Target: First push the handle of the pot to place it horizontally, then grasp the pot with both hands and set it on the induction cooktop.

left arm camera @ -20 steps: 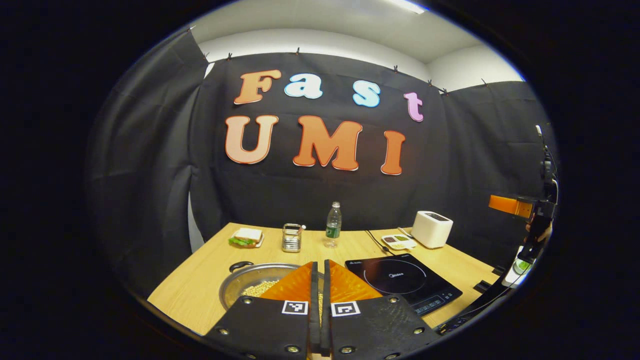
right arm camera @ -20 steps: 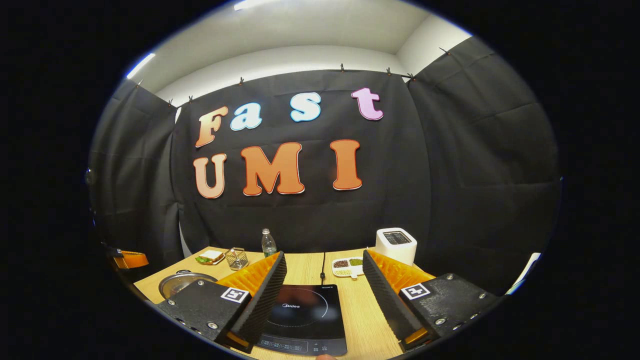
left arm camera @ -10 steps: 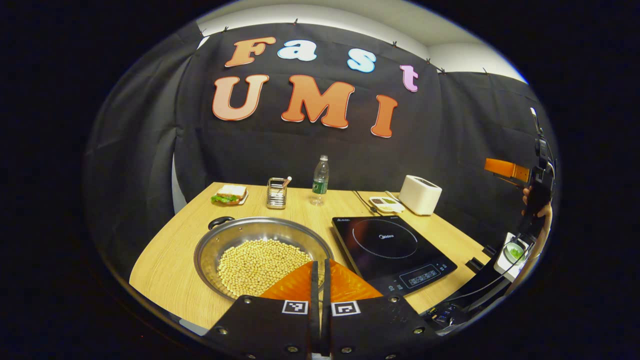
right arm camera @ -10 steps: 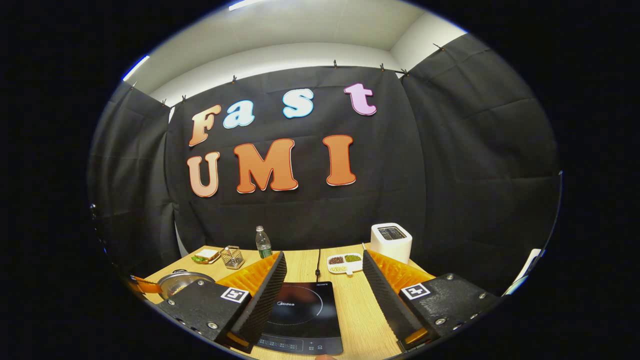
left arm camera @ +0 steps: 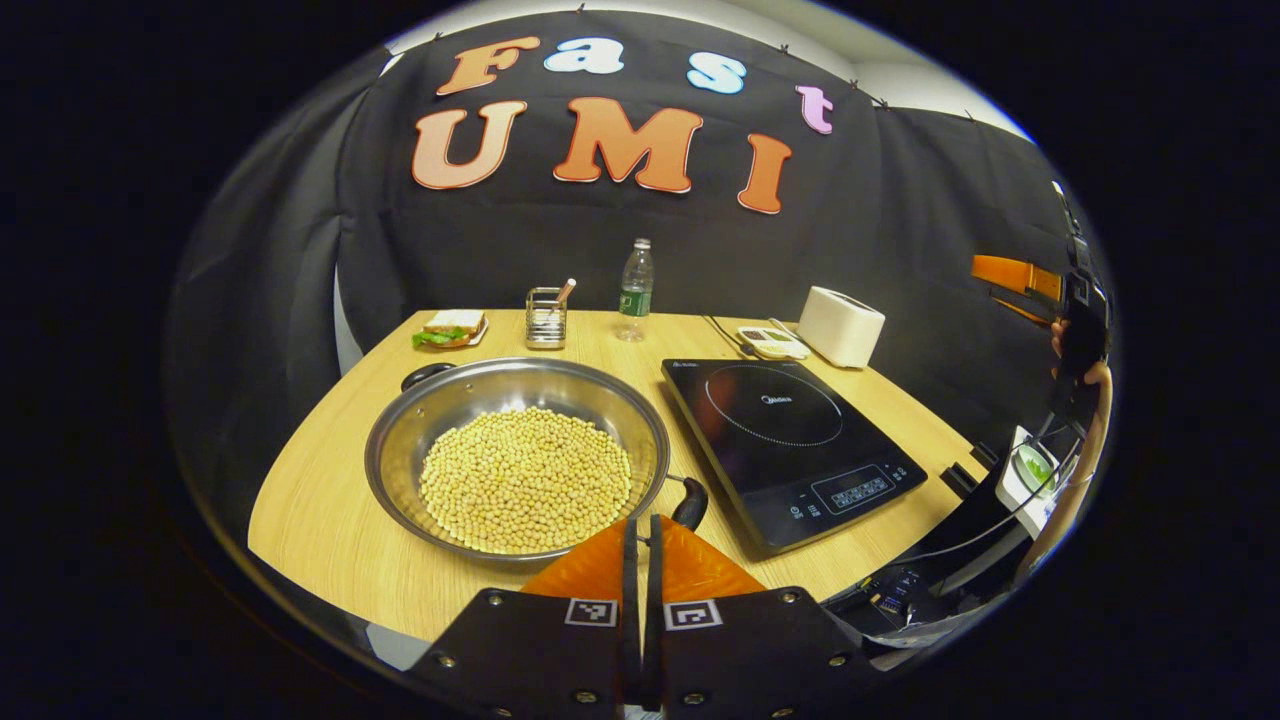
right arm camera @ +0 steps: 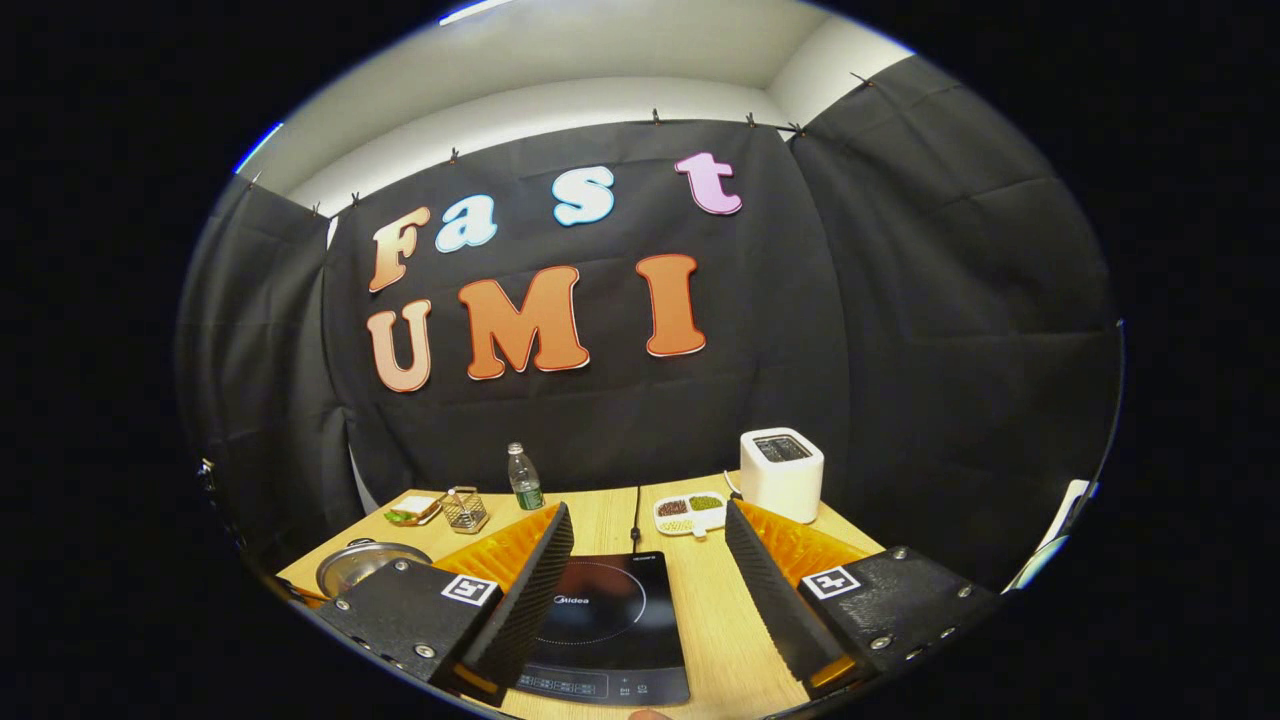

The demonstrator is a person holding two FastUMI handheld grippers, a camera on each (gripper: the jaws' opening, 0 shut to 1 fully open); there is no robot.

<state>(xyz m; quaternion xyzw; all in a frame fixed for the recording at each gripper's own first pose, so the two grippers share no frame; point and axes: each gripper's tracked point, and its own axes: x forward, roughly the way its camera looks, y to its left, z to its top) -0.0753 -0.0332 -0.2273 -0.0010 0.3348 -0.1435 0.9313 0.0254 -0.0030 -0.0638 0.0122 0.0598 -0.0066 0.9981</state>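
on the light wooden table (left arm camera: pixel 330 520) sits the wide steel pot of beans (left arm camera: pixel 517 455), beside the black induction cooktop (left arm camera: pixel 790 440). left gripper (left arm camera: pixel 640 550) is clenched empty, probably to nudge the black handle (left arm camera: pixel 690 502); right gripper (right arm camera: pixel 648 560) is spread wide, waiting.

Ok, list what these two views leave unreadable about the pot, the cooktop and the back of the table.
- Pot, left gripper view: near rim hidden behind the left gripper; its near handle shows partly.
- Pot, right gripper view: cut off by the right gripper's finger; handles unreadable.
- Induction cooktop, right gripper view: left edge hidden behind that finger.
- Divided dish: contents too small to identify.
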